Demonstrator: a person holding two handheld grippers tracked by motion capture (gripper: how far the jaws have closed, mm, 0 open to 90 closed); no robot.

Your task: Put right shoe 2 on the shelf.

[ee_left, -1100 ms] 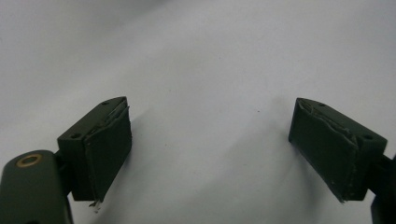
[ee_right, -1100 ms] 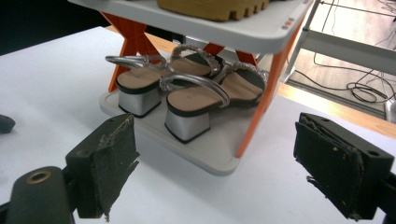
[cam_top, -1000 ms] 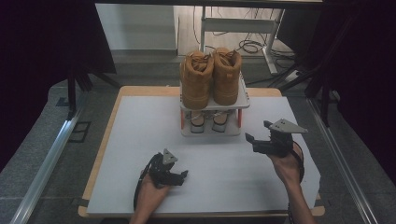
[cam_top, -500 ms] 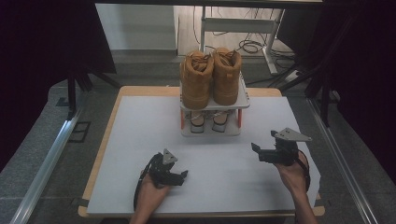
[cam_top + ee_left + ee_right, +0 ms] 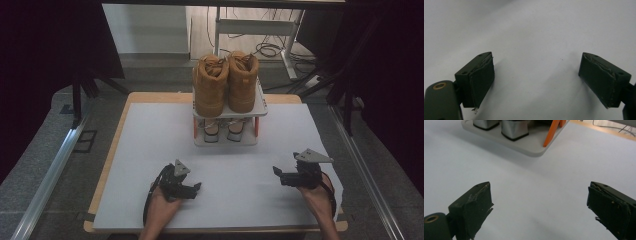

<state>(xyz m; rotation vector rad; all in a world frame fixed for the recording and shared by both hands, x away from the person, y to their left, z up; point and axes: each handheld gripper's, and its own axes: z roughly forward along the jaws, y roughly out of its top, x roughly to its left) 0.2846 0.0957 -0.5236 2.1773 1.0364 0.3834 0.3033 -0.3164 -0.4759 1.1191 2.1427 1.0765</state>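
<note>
Left gripper [image 5: 192, 188] low over the white table [image 5: 150, 150], near-left of centre; jaws spread wide, nothing between them, bare white surface under them in the left gripper view [image 5: 536, 82]

Right gripper [image 5: 278, 173] near-right, held above the table, pointing left; jaws spread wide and have just been opening, nothing between them. In the right gripper view [image 5: 540, 212] the pads [image 5: 477, 207] frame bare table, with the rack's bottom tray beyond them

Rack [image 5: 260, 102] stands at far centre of the table, two white tiers on orange posts [image 5: 551, 133]. Pair of tan boots [image 5: 226, 82] on the top tier, side by side, touching, heels toward the near edge. Pair of sandals [image 5: 224, 131] on the lower tier, also side by side

Both grippers well apart from the rack and from each other; neither touches boots or sandals
</note>
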